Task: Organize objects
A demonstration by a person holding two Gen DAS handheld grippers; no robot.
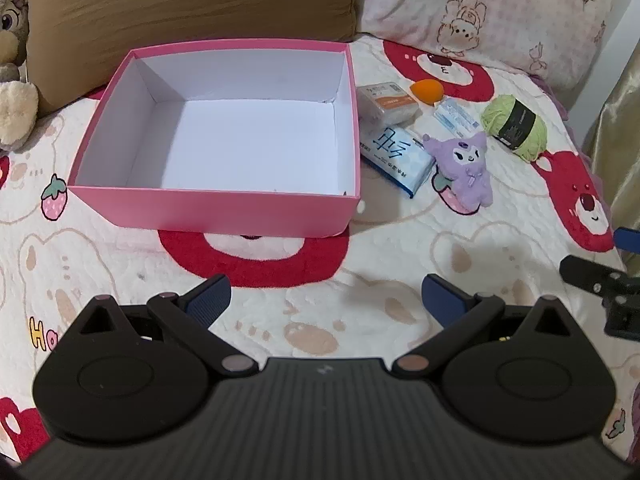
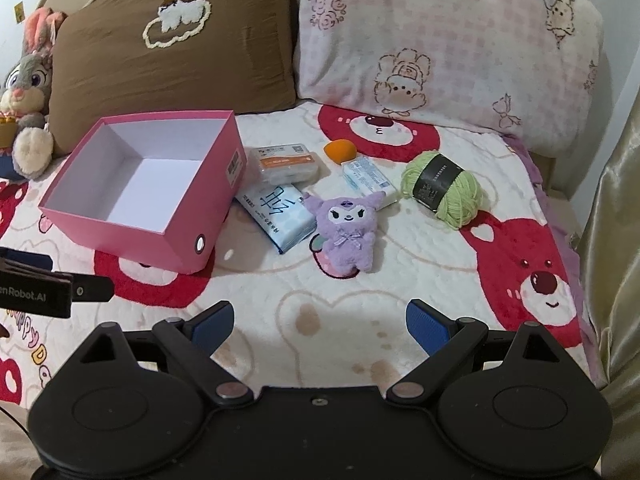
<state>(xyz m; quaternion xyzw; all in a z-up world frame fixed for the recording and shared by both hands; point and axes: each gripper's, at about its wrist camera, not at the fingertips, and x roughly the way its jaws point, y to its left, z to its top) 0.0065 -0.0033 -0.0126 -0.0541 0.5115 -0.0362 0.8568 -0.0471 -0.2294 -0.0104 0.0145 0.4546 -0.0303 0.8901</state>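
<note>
Your left gripper [image 1: 326,300] hangs over the blanket [image 1: 380,248] with its fingers spread wide and nothing between them; your right gripper [image 2: 320,326] hangs the same way, fingers apart and empty, a little nearer the blanket's right side.

Ahead of your left gripper sits the pink box [image 1: 216,208], open, with a white inside that holds nothing. It stands toward the left half of the blanket, its back edge near the brown pillow [image 1: 192,4]. The things to sort all lie on the blanket just right of the box:
- a clear plastic case [image 2: 286,164] with an orange label, close to the box's right wall;
- a blue-and-white tissue pack [image 2: 280,216] in front of that case, also close to the box;
- a purple plush doll [image 2: 346,232] touching the tissue pack's right end;
- a small blue-and-white packet [image 2: 368,178] behind the doll;
- an orange sponge [image 2: 340,149] behind the packet, toward the pink pillow [image 2: 440,40];
- a green ball of yarn [image 2: 444,188] with a dark band, farthest right.

A plush rabbit [image 2: 28,92] leans at the blanket's far left corner beside the brown pillow.
</note>
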